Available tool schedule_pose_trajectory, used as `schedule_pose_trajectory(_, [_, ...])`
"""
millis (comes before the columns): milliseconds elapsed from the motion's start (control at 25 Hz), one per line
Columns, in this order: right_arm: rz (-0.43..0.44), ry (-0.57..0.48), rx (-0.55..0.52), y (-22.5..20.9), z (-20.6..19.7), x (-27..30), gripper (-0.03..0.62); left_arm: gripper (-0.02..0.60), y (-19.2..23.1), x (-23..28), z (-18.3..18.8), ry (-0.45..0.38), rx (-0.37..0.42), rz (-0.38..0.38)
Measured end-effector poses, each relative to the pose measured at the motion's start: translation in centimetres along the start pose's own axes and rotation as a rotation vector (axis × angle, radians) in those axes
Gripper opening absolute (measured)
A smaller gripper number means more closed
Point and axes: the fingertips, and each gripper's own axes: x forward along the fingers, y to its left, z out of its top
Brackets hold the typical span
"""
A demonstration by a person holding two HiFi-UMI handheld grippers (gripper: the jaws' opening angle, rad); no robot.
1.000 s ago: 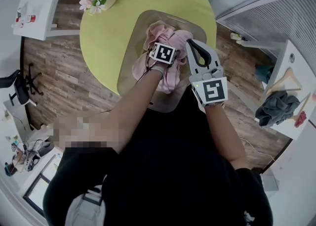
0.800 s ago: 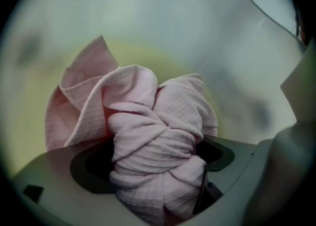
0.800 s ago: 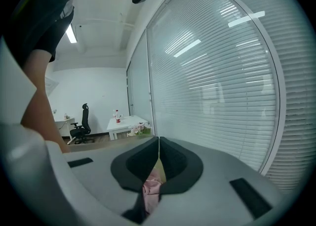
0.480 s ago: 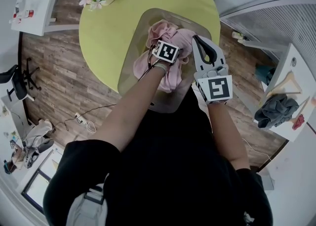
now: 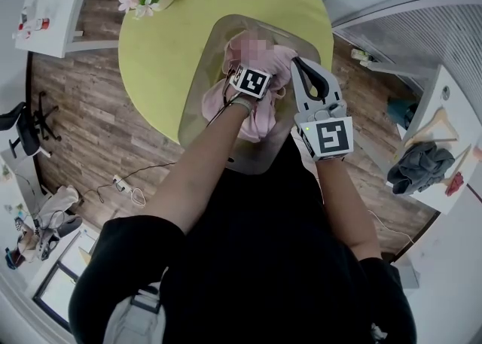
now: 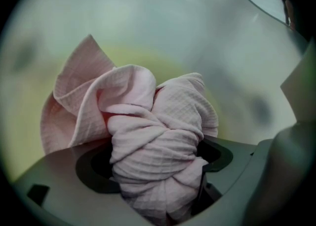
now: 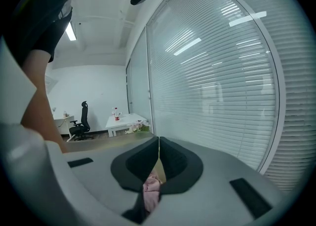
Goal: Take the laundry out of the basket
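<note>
One pink waffle-weave cloth (image 6: pixel 129 90), crumpled, twisted | left hand-held gripper (image 6: pixel 155 170) clamped on it | right hand-held gripper (image 7: pixel 158 145) jaws together

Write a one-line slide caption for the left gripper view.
The left hand-held gripper clamps a bunched pink cloth inside the translucent basket.
</note>
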Motion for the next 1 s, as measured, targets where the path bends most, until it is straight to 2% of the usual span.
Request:
schedule_pose_trajectory(200, [0.006,0.009,-0.005,0.5,-0.1,-0.4,0.025,0.448,0.0,-0.7,0.5,-0.014,0.005,-0.048])
schedule_pose_trajectory(360, [-0.001,0.006,-0.023,1.0,0.4,-0.6,0.025,0.43,-0.4,-2.7,2.1,-0.048,0.084,-0.066])
schedule_pose_trajectory(600, [-0.004,-0.005,-0.029,2.1,1.2,-0.8,0.025,0.423,-1.8,-5.5,1.7,-0.037,0.064,-0.105])
schedule_pose_trajectory(720, [-0.015,-0.008,-0.029,2.7,1.5,-1.2,0.025,0.422,-2.8,-7.9,2.7,-0.069,0.122,-0.119])
schedule_pose_trajectory(840, [-0.024,-0.015,-0.03,3.4,1.8,-1.4,0.025,0.422,-2.7,-10.7,3.9,-0.121,0.206,-0.095])
schedule_pose_trajectory(1000, [-0.046,-0.033,-0.033,4.1,2.7,-1.9,0.025,0.422,-4.4,-13.3,4.1,-0.137,0.234,-0.175])
